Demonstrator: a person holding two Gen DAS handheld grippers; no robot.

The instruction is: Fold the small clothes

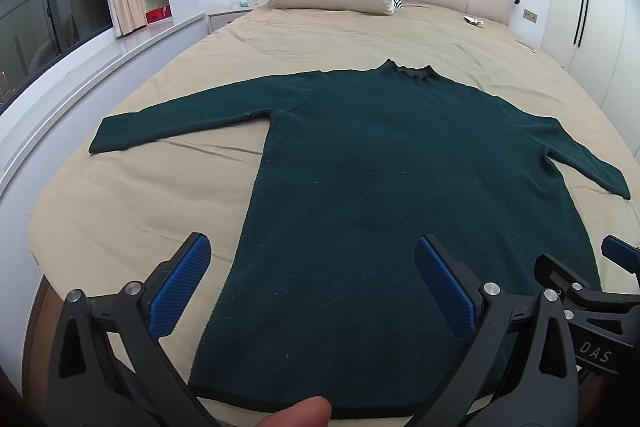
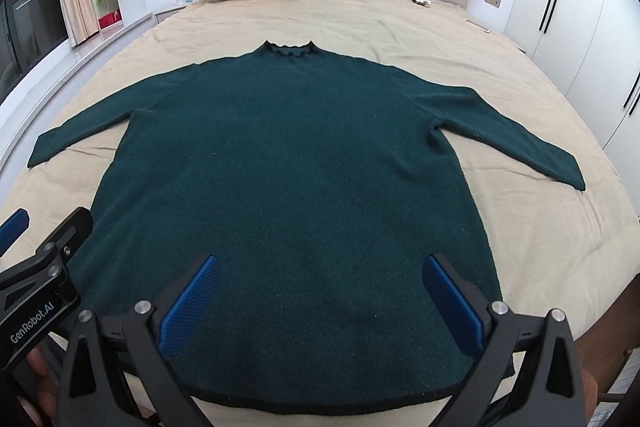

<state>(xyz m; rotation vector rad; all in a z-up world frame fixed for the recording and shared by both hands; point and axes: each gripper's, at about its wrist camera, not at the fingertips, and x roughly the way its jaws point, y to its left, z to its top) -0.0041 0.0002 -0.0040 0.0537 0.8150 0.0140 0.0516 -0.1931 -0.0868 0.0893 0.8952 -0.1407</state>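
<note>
On the tan bed (image 1: 120,211) the dark green sweater (image 1: 380,167) lay flat, face up, collar (image 1: 408,71) at 12 o'clock, hem (image 1: 304,401) at 6, both sleeves spread. It looked like a soft, limp, fairly thick knit: light, grippy rather than slippery, likely to sag and drag if you lifted one point only. I'd have pinched the left sleeve cuff (image 1: 100,143) at 9 o'clock first, then the right cuff (image 2: 572,179) at 3, or both hem corners. Your left gripper (image 1: 312,259) hovered low over the hem, jaws wide apart, holding nothing. Your right gripper (image 2: 320,279) sat beside it, same pose, jaws apart and empty.
</note>
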